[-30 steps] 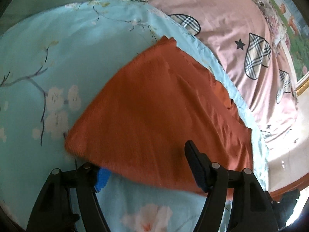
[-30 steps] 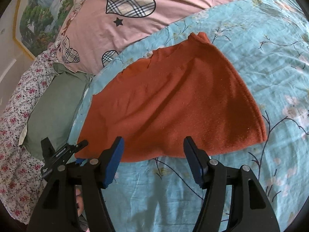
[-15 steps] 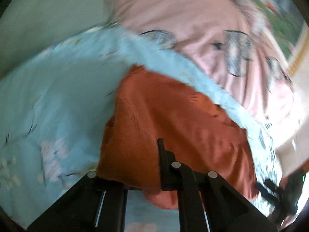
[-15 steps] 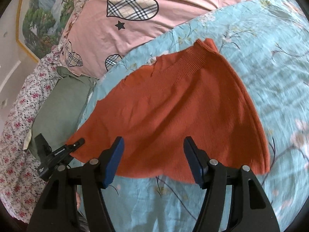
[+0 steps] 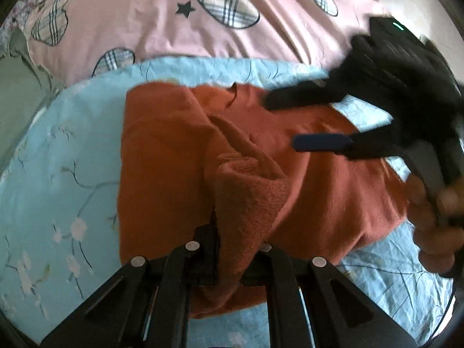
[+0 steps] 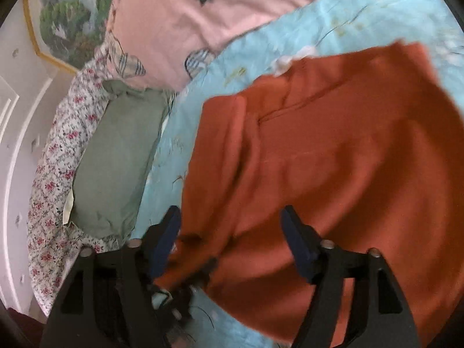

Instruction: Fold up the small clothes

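Observation:
An orange knit garment [image 5: 324, 191] lies on a light blue floral sheet [image 5: 63, 174]. My left gripper [image 5: 232, 249] is shut on a pinched edge of the garment, lifting a ridge of cloth over the rest. In the left wrist view my right gripper [image 5: 290, 124] comes in from the right, open, its fingers above the garment's far part. In the right wrist view the garment [image 6: 348, 174] fills the middle and right, and the open right gripper [image 6: 232, 226] hangs over its near left edge.
A pink sheet with plaid hearts [image 5: 203, 23] lies beyond the blue sheet. A green pillow [image 6: 116, 159] and a floral cloth [image 6: 52, 179] sit to the left in the right wrist view. A framed picture [image 6: 63, 14] hangs on the wall.
My left gripper has shut on the garment's edge and swung round, pulling cloth over itself. My right gripper has moved down over the garment's left edge, still open.

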Tool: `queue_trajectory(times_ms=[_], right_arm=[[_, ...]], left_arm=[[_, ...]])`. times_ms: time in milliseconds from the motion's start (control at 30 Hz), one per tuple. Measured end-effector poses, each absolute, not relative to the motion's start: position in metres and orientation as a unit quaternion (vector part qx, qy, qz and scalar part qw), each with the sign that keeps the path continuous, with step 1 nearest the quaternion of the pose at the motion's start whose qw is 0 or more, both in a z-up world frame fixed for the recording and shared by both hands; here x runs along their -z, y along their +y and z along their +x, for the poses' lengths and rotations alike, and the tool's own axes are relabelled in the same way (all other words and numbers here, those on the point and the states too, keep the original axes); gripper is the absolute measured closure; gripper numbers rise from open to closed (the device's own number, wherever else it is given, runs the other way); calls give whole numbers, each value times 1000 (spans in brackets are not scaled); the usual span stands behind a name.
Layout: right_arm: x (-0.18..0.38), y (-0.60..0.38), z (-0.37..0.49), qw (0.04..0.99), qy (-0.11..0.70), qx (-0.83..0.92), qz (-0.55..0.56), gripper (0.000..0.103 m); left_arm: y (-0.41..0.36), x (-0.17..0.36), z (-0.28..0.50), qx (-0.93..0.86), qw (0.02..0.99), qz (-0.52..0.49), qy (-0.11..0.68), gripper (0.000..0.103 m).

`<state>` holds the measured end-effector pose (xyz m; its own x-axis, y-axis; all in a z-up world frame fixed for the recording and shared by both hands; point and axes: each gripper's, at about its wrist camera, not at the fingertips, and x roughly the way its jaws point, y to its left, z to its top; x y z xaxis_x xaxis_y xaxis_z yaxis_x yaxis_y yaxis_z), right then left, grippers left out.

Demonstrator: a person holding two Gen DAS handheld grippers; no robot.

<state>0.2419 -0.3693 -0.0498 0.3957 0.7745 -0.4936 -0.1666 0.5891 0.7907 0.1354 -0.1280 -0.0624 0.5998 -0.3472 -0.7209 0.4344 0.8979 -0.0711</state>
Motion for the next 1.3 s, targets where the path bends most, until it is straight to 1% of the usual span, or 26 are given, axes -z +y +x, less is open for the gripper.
queue_trajectory(times_ms=[167,233,267,300,333,367,400,600,733,800,933,1133,1300], right_arm=[[56,-324,288,754,490,-321,297,26],[58,-309,305,754,499,-318,286,34],[59,-304,311,753,502,-317,283,42],[60,-301,316,754,504,-314,280,57],[60,-299,320,757,504,-308,279,65],[60,-299,322,760,500,-306,280,79],[57,-300,320,763,492,-310,283,87],[23,-333,293,793,434,-324,281,88],[14,-374,278,811,413,-302,285,88],[22,-399,271,816,416,-278,289,88],[40,-446,262,812,427,-243,314,88],[23,-491,244,839,397,-227,294,88],[69,-500,256,829,449,-192,274,88]], left_arm=[[-116,60,140,234,889,32,393,96],[-116,59,141,236,888,30,393,96],[-114,58,141,237,888,29,393,96],[-113,58,141,237,888,29,393,96],[-113,58,141,237,888,29,392,96],[-113,57,141,235,889,29,392,96],[-111,57,140,235,889,26,391,96],[-108,40,135,262,882,5,391,96],[-131,23,131,311,867,-17,389,96],[-148,24,132,333,854,-27,398,96],[-187,30,126,360,839,-13,408,96],[-236,19,119,402,825,-1,396,96],[-262,42,129,405,806,3,431,95]])
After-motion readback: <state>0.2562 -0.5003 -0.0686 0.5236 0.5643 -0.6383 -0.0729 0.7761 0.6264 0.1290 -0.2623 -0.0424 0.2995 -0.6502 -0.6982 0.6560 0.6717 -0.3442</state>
